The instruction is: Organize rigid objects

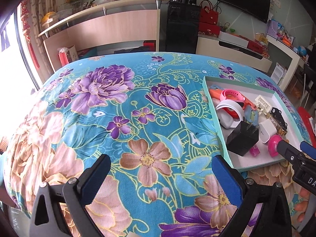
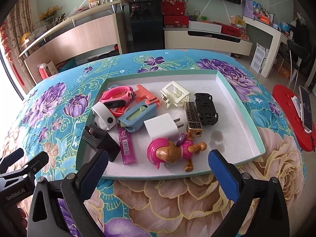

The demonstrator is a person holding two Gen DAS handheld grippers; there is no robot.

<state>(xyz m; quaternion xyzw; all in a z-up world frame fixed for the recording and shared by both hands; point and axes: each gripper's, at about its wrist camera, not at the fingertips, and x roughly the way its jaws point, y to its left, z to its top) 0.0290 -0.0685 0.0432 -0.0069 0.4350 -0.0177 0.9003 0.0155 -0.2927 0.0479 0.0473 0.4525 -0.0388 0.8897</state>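
Note:
A shallow teal-rimmed tray point(image 2: 240, 106) with a white floor lies on the floral tablecloth and holds several small objects: a pink toy dog point(image 2: 169, 154), a white charger point(image 2: 164, 128), a black charger point(image 2: 102, 140), a pink lighter point(image 2: 126, 144), a black toy car point(image 2: 206, 106), a cream clip point(image 2: 174, 94) and a pink watch point(image 2: 116, 96). My right gripper point(image 2: 158, 167) is open and empty at the tray's near edge, just in front of the toy dog. My left gripper point(image 1: 161, 175) is open and empty over bare cloth, left of the tray point(image 1: 214, 118).
A red stool point(image 2: 288, 118) with a phone point(image 2: 306, 108) on it stands right of the table. Cabinets, a TV and a water dispenser line the far wall. The cloth point(image 1: 110, 106) left of the tray is flat.

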